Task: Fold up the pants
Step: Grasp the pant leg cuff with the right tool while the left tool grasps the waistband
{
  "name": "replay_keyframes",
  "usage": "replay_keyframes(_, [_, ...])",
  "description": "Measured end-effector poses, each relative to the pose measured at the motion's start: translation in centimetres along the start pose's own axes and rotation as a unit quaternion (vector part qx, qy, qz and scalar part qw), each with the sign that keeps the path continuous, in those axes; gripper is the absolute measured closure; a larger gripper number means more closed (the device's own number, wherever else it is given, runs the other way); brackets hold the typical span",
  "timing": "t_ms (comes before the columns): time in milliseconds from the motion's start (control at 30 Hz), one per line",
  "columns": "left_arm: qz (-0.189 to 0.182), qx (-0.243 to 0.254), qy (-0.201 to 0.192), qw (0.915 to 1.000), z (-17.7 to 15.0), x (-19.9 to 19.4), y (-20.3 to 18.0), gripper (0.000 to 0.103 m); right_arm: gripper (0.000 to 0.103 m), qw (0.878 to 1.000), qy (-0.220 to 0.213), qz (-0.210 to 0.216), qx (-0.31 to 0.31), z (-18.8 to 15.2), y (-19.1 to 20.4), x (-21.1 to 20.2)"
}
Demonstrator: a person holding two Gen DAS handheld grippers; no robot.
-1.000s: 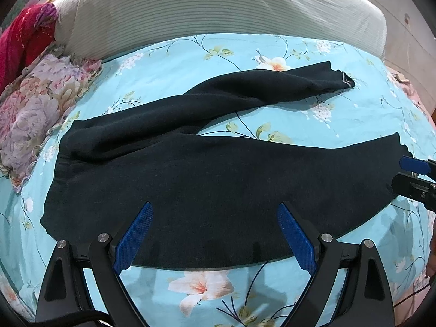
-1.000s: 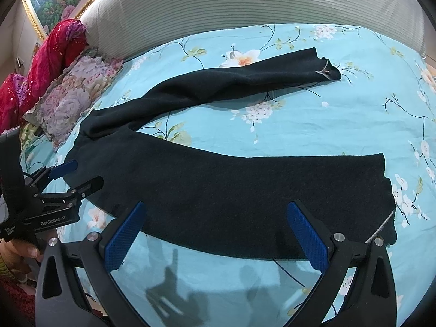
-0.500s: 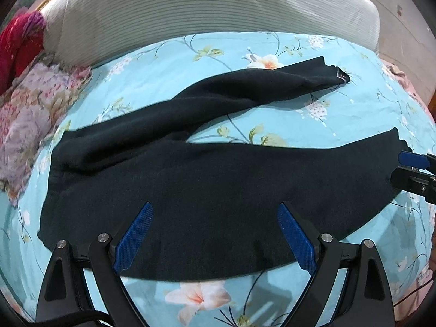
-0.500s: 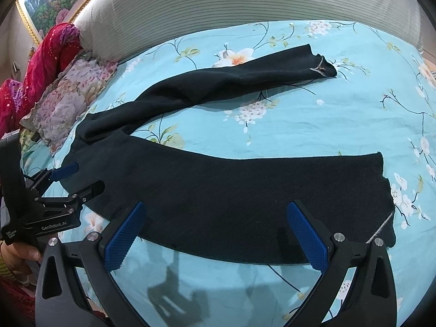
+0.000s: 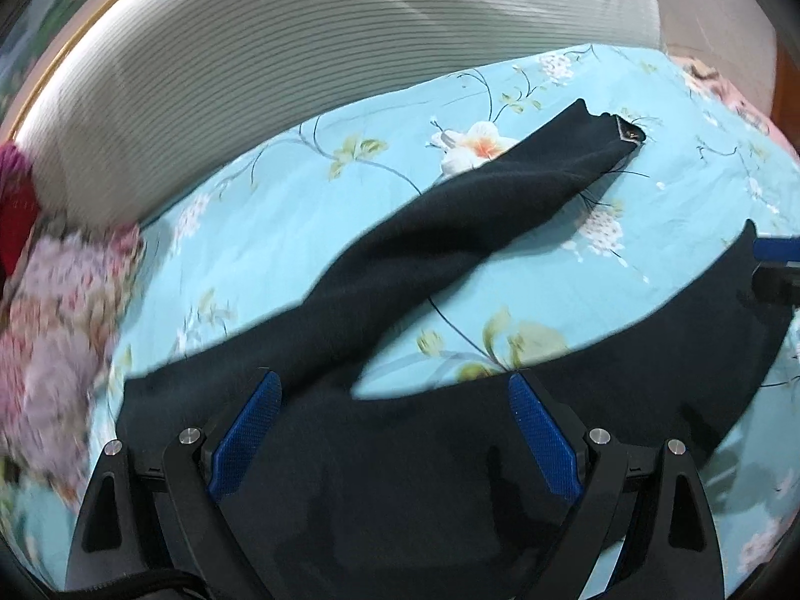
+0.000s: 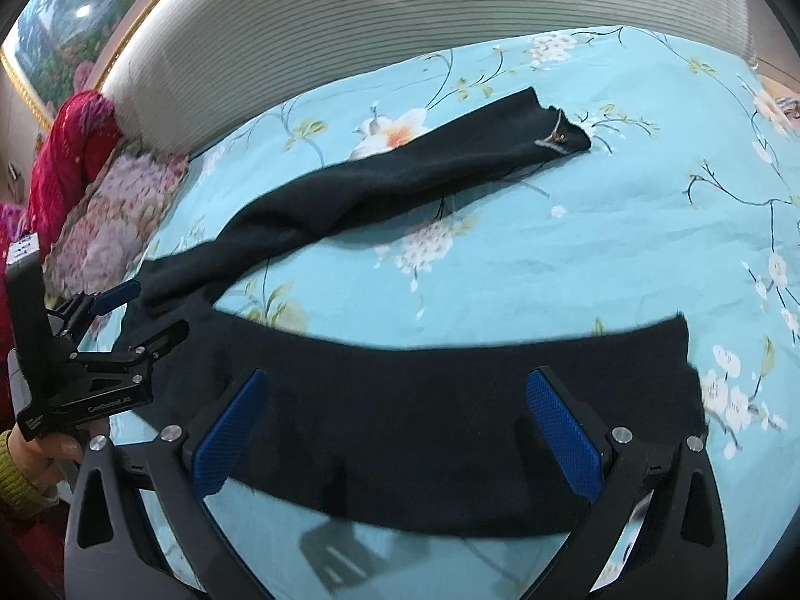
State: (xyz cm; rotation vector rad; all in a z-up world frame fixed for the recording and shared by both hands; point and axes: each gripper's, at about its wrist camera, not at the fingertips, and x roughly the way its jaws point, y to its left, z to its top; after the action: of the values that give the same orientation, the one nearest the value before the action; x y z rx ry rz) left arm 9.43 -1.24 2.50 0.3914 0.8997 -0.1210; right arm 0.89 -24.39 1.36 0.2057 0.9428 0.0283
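Black pants (image 5: 400,450) lie spread flat on the bed, legs apart in a V. The far leg (image 5: 500,210) runs up to the right, its cuff near an orange flower. The near leg (image 6: 450,400) lies across the front in the right wrist view. My left gripper (image 5: 395,430) is open, low over the waist end of the pants. My right gripper (image 6: 395,420) is open, low over the near leg. The left gripper also shows in the right wrist view (image 6: 135,315), open at the waist end. The right gripper's fingers (image 5: 775,250) show at the near leg's cuff.
The bed has a turquoise floral sheet (image 6: 600,230). A white ribbed headboard (image 5: 300,60) stands behind. A pink floral pillow (image 5: 55,330) and red fabric (image 6: 75,150) lie at the left. The bed's right edge (image 5: 740,100) borders pink fabric.
Both grippers have moved forward and lower over the pants, so the cloth now fills the space between the fingers. The pants have not moved. Both grippers stay open.
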Motion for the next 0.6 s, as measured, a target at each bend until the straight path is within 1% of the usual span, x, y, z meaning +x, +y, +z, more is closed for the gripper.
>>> replay_keyframes(133, [-0.017,0.03,0.004,0.9994,2.4,1.9,1.1,0.01,0.002,1.0,-0.007,0.005,0.019,2.4,-1.1,0.7])
replay_keyframes(167, [-0.027,0.043,0.006,0.9987,3.2,2.6,1.3,0.01,0.002,1.0,-0.006,0.002,0.024,3.0,-1.4,1.0])
replay_keyframes(200, [-0.028,0.053,0.004,0.9982,3.8,3.1,1.5,0.01,0.003,1.0,-0.003,-0.002,0.03,3.6,-1.7,1.4])
replay_keyframes(233, [-0.03,0.06,0.003,0.9977,4.1,3.3,1.6,0.01,0.005,0.999,0.001,-0.003,0.04,4.4,-2.2,1.9])
replay_keyframes(267, [-0.038,0.077,0.001,0.9963,4.8,3.9,1.5,0.01,0.006,0.999,0.005,0.002,0.052,5.1,-2.7,2.4])
replay_keyframes(333, [-0.041,0.101,-0.001,0.994,5.7,4.8,1.3,0.01,0.008,0.997,0.014,0.012,0.081,6.5,-3.8,3.5])
replay_keyframes(400, [-0.058,0.136,0.006,0.9891,6.6,5.9,0.6,0.01,0.01,0.994,0.02,0.021,0.109,7.6,-4.9,4.4])
replay_keyframes(500, [-0.075,0.182,0.028,0.9801,7.1,7.7,-0.5,0.01,0.012,0.988,0.025,0.036,0.15,9.3,-6.4,5.8])
replay_keyframes(600, [-0.083,0.216,0.041,0.9719,7.0,9.2,-1.3,0.013,0.014,0.983,0.026,0.042,0.178,10.9,-7.7,7.1])
